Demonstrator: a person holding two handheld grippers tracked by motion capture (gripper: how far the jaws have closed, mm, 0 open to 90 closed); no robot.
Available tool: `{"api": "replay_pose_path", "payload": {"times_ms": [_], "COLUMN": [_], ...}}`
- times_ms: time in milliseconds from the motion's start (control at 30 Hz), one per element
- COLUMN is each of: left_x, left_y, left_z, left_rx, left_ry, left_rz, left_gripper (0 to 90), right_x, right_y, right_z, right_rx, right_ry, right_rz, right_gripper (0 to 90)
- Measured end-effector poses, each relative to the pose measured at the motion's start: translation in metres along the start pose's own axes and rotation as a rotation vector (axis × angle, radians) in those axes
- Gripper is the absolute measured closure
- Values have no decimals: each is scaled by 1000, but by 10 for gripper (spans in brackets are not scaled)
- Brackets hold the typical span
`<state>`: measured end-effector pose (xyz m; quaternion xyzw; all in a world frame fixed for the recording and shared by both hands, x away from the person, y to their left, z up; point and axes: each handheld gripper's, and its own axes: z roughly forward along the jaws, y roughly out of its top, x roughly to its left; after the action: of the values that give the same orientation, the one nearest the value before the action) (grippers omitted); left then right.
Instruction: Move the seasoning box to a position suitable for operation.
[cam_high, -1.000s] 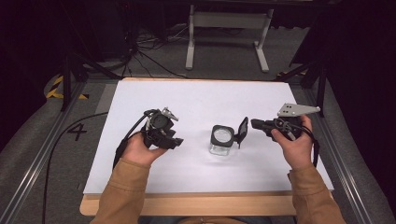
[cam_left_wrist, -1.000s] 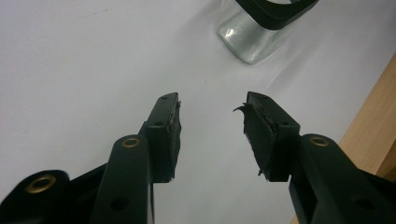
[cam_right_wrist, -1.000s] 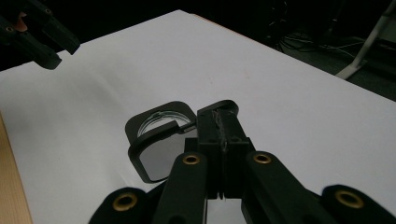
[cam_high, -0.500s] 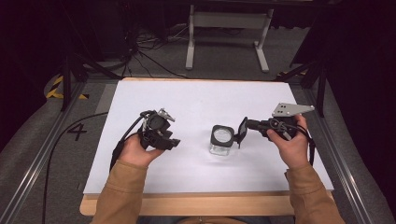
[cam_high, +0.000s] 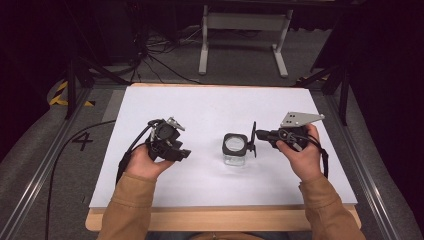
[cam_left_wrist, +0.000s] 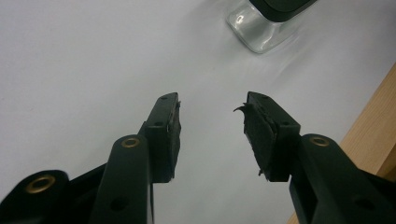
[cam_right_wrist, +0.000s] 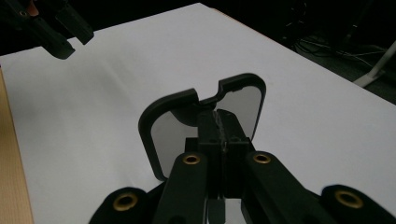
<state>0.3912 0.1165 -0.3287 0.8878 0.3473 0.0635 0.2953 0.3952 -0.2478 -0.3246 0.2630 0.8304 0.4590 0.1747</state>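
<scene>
Right tool (cam_high: 256, 139) has its jaws pressed together on a black lid (cam_right_wrist: 205, 122), pinching its edge so the lid stands on edge, hanging in the air just right of the jar (cam_high: 234, 149) and not touching it. Held that way probably to keep the lid clear of the jar mouth, or to line it up with it; which one can't be judged from this moment

Lid: flat, squarish with rounded corners, black rim, glossy grey inner face in the right gripper view, small notch in the top edge right where the jaws meet it

Jar: small, clear glass, squarish body, sits upright near the middle of the white desk (cam_high: 210, 105) between the two hands. Top looks round and pale with a dark collar from the high view. In the left gripper view its thick glass base (cam_left_wrist: 261, 32) shows at the top edge with something dark on top, too cropped to say more

Left tool (cam_high: 181, 152) is spread, jaws apart with nothing between them, pads (cam_left_wrist: 170, 135) worn and frayed. It hovers low over the desk, well left of the jar, aimed roughly toward it, likely waiting to steady the jar while the right hand works the lid

Wooden front edge of the desk (cam_left_wrist: 373, 121) shows beside the left jaws
</scene>
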Motion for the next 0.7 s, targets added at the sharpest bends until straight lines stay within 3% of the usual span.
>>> {"api": "replay_pose_path", "payload": {"times_ms": [367, 700], "left_x": [-1, 0], "left_y": [-1, 0], "left_z": [2, 6], "left_rx": [2, 18], "left_ry": [1, -11], "left_rz": [-1, -2], "left_gripper": [557, 556], "right_x": [8, 10], "right_y": [-2, -2], "right_z": [19, 21], "right_rx": [50, 55], "right_ry": [22, 22], "right_rz": [-27, -38], "right_gripper": [897, 896]}}
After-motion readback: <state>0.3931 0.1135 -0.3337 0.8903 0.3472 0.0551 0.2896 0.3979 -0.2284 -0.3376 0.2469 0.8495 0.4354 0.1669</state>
